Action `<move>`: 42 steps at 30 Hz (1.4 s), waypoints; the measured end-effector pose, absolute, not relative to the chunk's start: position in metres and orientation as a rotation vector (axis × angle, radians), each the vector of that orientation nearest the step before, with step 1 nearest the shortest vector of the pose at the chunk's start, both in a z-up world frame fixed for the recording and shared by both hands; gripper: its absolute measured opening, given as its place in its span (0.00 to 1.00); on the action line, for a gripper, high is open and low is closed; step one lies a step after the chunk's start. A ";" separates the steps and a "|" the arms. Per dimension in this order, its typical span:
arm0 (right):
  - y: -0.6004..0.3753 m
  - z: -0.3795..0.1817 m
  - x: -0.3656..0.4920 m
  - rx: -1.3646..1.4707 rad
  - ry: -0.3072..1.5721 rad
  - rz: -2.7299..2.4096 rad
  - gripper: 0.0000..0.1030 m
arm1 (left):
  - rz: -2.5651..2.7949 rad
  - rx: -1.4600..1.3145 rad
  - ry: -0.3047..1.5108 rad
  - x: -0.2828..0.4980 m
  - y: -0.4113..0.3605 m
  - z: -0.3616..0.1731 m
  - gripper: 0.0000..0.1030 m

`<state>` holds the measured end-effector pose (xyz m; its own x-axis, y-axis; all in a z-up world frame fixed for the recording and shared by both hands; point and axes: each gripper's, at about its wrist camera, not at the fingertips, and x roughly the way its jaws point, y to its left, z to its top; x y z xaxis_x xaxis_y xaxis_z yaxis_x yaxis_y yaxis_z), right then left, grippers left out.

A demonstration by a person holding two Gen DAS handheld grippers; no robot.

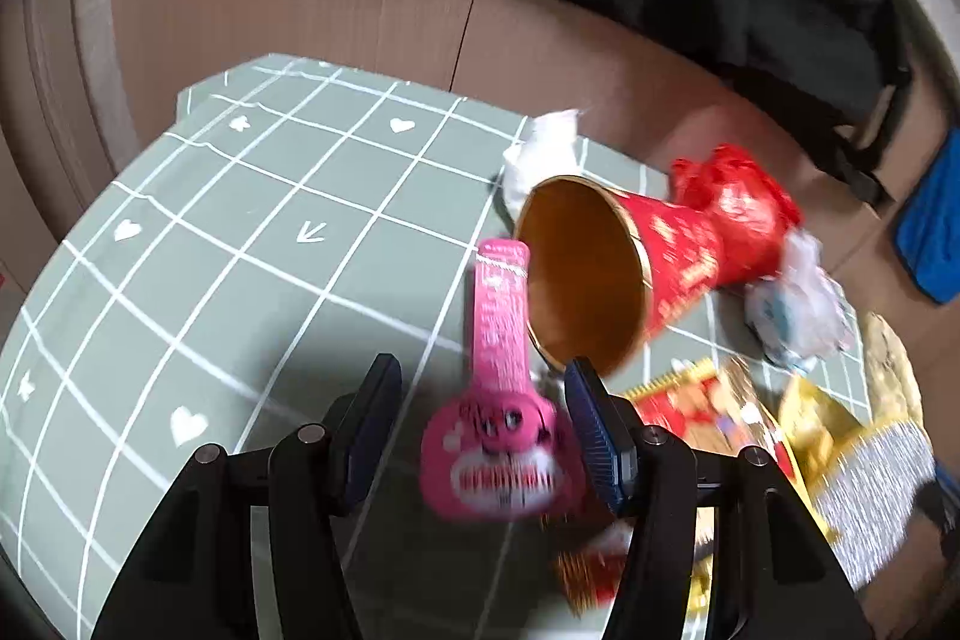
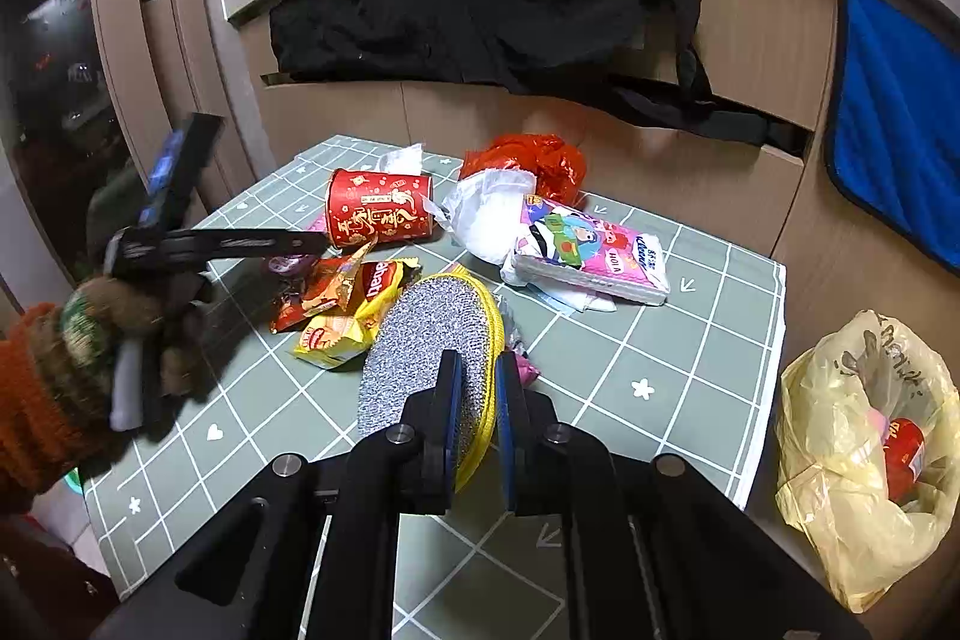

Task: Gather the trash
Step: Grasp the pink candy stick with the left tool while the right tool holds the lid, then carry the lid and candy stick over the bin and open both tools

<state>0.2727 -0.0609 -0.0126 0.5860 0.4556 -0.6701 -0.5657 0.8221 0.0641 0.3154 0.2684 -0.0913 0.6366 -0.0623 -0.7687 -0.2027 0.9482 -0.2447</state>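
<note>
My left gripper (image 1: 483, 364) is open above the green checked table (image 1: 210, 250). A pink wrapper (image 1: 501, 328) lies between its fingers, untouched by the pads. Just beyond it a red paper cup (image 1: 678, 256) lies on its side, mouth toward me. In the right wrist view my right gripper (image 2: 477, 370) is shut on a silver scouring pad (image 2: 420, 334) with a yellow rim. A gloved hand (image 2: 72, 358) holds the left gripper (image 2: 240, 241) beside the red cup (image 2: 378, 214) and the crumpled snack wrappers (image 2: 348, 292).
A tissue pack (image 2: 594, 250), white crumpled tissue (image 2: 486, 214) and a red plastic bag (image 2: 540, 160) lie at the back of the table. A yellow trash bag (image 2: 864, 460) stands open off the table's right edge. Black cloth (image 2: 480, 10) and blue cloth (image 2: 900, 118) hang behind.
</note>
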 end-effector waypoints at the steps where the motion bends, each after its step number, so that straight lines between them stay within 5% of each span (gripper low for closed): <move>1: -0.062 -0.012 0.272 -0.164 0.732 0.598 0.10 | 0.085 -0.310 0.885 0.319 0.267 -0.091 0.53; 3: -0.066 -0.010 0.270 -0.164 0.732 0.592 0.10 | 0.073 -0.306 0.899 0.322 0.264 -0.091 0.24; 4: -0.068 -0.009 0.270 -0.162 0.732 0.591 0.10 | 0.067 -0.311 0.903 0.321 0.264 -0.091 0.19; 20: -0.019 -0.013 0.241 -0.222 0.783 0.796 0.18 | -0.062 -0.322 0.733 0.215 0.246 -0.039 0.19; 25: -0.011 -0.017 0.235 -0.266 0.756 0.766 0.13 | -0.060 -0.308 0.705 0.203 0.236 -0.029 0.19; 42: -0.130 0.120 0.273 -0.132 0.473 0.606 0.13 | -0.092 -0.087 0.328 0.225 0.090 0.127 0.19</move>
